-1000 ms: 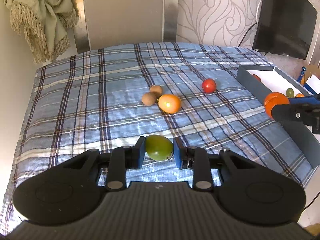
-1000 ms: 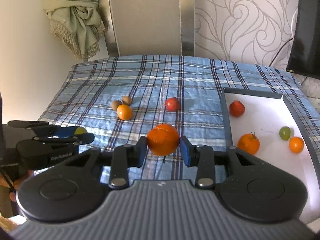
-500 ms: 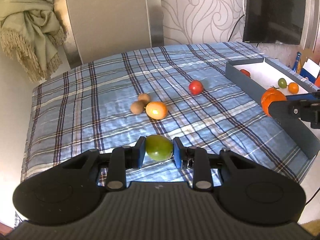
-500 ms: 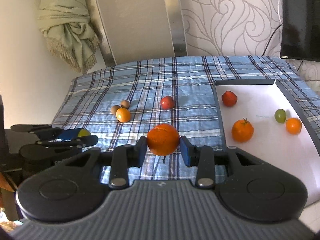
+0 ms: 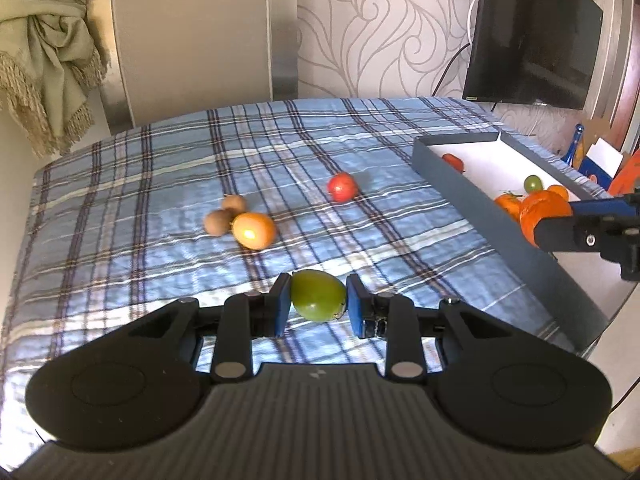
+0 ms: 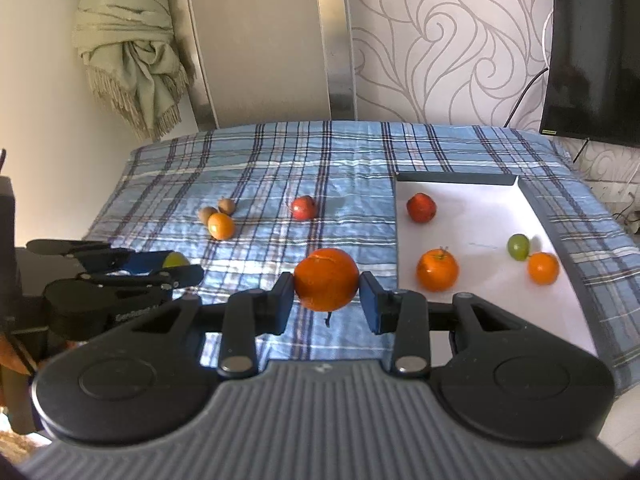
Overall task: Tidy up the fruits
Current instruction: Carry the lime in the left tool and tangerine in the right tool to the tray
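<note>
A green fruit (image 5: 318,295) sits clamped between the blue pads of the left gripper (image 5: 316,304), whose jaws press it from both sides, lifted above the plaid blue bedspread (image 5: 160,184). The right gripper (image 6: 327,294) has its jaws closed on a large orange (image 6: 326,279), also held clear of the bed. Ahead of the left jaws lie a small orange (image 5: 254,230) touching two brown round fruits (image 5: 218,222), with a red fruit (image 5: 342,187) farther ahead and to the right. To the right of the right jaws is a grey-walled tray (image 6: 456,179) with a white floor, holding a red fruit (image 6: 421,208), a stemmed orange (image 6: 437,270), a green grape-like fruit (image 6: 518,246) and a small orange (image 6: 543,267) just beside it.
</note>
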